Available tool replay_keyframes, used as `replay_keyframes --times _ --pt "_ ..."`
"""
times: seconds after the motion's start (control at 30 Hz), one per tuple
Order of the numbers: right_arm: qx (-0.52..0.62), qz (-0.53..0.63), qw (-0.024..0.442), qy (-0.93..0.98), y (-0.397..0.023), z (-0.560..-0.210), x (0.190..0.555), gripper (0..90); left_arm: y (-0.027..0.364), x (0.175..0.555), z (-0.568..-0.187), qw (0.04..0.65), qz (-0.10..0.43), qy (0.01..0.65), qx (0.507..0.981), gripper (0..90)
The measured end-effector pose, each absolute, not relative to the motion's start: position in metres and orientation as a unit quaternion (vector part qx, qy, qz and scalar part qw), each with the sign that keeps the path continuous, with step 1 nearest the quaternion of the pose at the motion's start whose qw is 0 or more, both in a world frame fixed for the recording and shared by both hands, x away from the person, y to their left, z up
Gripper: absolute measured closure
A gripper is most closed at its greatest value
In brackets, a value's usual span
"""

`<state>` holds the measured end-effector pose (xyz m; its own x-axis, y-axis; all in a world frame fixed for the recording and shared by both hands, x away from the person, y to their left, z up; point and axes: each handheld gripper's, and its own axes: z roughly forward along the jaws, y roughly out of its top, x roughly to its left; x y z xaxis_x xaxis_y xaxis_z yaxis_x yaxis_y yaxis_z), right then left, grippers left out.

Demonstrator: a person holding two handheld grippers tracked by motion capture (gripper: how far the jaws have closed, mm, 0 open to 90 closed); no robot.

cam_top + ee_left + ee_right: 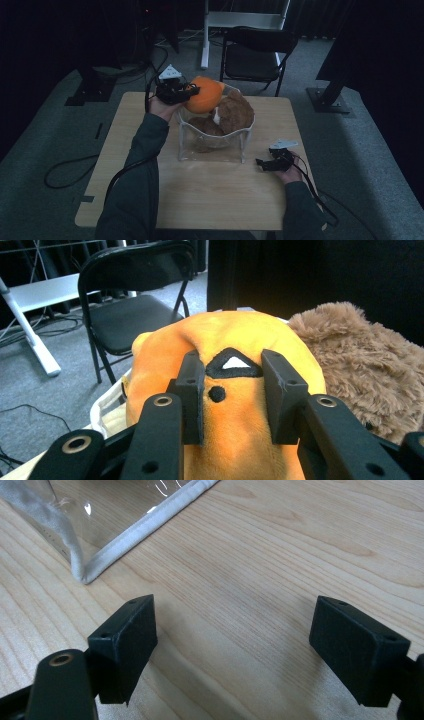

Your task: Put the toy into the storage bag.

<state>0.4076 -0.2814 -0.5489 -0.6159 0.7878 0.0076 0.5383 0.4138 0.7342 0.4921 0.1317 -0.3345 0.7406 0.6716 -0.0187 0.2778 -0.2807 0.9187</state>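
Clear bag (210, 150) holds brown plush toys (235, 114); left gripper (192, 91) clamps orange plush (204, 95) at its rim; right gripper (261, 162) gapes wide, empty.

Black folding chair (257, 54) behind wooden table (210, 190); grey carpet (45, 150).

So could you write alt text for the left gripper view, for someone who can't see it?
Two black jaws of the left gripper pinch an orange plush toy with a small black-and-white patch. A brown furry toy lies against it on the right, and a black folding chair stands on grey carpet behind.
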Motion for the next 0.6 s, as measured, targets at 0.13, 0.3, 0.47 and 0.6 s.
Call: replay_keyframes --times 0.13,0.3,0.47,0.6 --pt "0.403 0.362 0.173 0.823 -0.2814 -0.5489 0.4076 18.3 0.1304 0.4934 -0.3372 0.513 0.19 0.308 0.778 65.7" --pt "0.403 0.362 0.172 0.823 -0.2814 -0.5489 0.4076 18.3 0.1287 0.4939 -0.3377 0.509 0.192 0.308 0.78 65.7" --pt "0.403 0.362 0.173 0.823 -0.2813 -0.5489 0.4076 18.3 0.1272 0.495 -0.3389 0.508 0.193 0.312 0.78 65.7" --pt "0.403 0.361 0.173 0.823 -0.2814 -0.5489 0.4076 18.3 0.1263 0.4963 -0.3406 0.505 0.195 0.315 0.78 65.7"
